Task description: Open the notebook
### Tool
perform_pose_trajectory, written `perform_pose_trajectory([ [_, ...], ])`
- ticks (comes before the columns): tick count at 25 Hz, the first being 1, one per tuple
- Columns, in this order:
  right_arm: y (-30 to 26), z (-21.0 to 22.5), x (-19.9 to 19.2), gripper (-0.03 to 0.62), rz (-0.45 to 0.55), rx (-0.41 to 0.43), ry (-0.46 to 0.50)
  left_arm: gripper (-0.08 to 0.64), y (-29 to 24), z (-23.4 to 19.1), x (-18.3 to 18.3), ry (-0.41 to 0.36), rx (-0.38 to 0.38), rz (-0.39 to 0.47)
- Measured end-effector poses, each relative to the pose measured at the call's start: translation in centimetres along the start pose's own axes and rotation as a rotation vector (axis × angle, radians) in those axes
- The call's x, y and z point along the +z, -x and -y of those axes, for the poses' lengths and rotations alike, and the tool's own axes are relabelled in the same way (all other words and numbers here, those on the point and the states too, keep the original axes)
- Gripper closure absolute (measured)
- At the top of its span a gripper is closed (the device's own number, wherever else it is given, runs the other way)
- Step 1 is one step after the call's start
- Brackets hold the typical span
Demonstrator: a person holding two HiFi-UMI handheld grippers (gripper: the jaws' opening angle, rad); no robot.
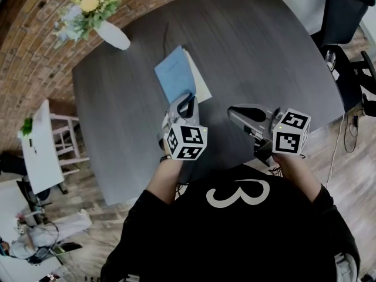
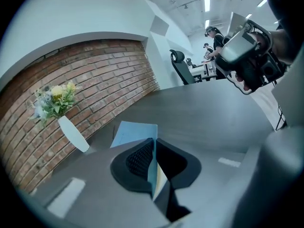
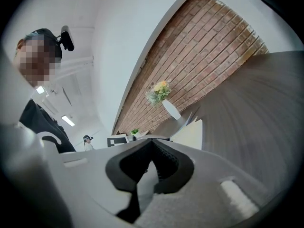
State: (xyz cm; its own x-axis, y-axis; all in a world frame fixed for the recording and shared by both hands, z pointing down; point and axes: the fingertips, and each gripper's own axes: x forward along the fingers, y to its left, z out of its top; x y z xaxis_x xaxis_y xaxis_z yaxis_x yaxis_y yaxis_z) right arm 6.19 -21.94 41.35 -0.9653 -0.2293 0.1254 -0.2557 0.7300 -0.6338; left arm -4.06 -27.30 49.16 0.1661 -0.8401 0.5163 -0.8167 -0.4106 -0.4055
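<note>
The jaws of the left gripper [image 2: 154, 142] are clenched on the near edge of the blue cover [image 2: 135, 133] of the notebook [image 1: 179, 78]; the thin cover is seen edge-on between the dark pads. The cover is held tilted up off the pages [image 1: 203, 87], a cream strip of which is exposed along its right side in the head view. The jaws of the right gripper [image 3: 151, 145] are closed together at the tips, with nothing between them. That gripper is held over the near part of the desk [image 1: 264, 57], to the right of the left gripper and apart from the notebook, and is pointed roughly level.

The notebook lies near the middle of the dark wood-grain desk, just beyond the left gripper. A white vase [image 1: 113, 34] with yellow and pale flowers [image 1: 88, 7] stands at the far left of the desk, against a brick wall [image 1: 35, 51]. A black chair [image 1: 346, 10] is seen past the desk's right end.
</note>
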Motion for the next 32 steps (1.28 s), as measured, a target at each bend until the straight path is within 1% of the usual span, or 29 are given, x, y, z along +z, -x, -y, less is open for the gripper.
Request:
perform_pose_trajectory([
  [3, -0.3, -0.9, 0.5, 0.591, -0.002, 0.021, 0.013, 0.526, 1.3, -1.4, 0.0, 0.037, 0.045, 0.009],
  [7, -0.9, -2.0, 1.0, 0.591, -0.004, 0.05, 0.034, 0.528, 3.3, -3.2, -0.6, 0.12, 0.105, 0.021],
  [13, -2.1, -3.3, 1.4, 0.591, -0.021, 0.088, 0.058, 0.525, 5.9, -5.7, -2.3, 0.302, 0.177, 0.064],
  [16, -2.9, -3.9, 1.3, 0.591, -0.034, 0.099, 0.067, 0.522, 7.0, -6.8, -4.0, 0.416, 0.199, 0.061],
  [19, -3.7, -4.5, 1.2, 0.591, -0.045, 0.108, 0.07, 0.518, 7.8, -7.8, -5.6, 0.541, 0.195, 0.066],
  [23, -4.9, -5.2, 0.9, 0.591, -0.056, 0.111, 0.067, 0.517, 8.5, -8.9, -7.9, 0.722, 0.159, 0.081],
  [25, -5.5, -5.5, 0.6, 0.591, -0.059, 0.107, 0.063, 0.515, 8.8, -9.3, -9.1, 0.791, 0.144, 0.081],
  [27, -6.2, -5.7, 0.4, 0.591, -0.063, 0.099, 0.056, 0.512, 8.9, -9.6, -10.2, 0.83, 0.13, 0.073],
  [32, -7.9, -6.0, -0.3, 0.591, -0.061, 0.072, 0.027, 0.5, 8.5, -9.9, -12.4, 0.887, 0.077, 0.044],
])
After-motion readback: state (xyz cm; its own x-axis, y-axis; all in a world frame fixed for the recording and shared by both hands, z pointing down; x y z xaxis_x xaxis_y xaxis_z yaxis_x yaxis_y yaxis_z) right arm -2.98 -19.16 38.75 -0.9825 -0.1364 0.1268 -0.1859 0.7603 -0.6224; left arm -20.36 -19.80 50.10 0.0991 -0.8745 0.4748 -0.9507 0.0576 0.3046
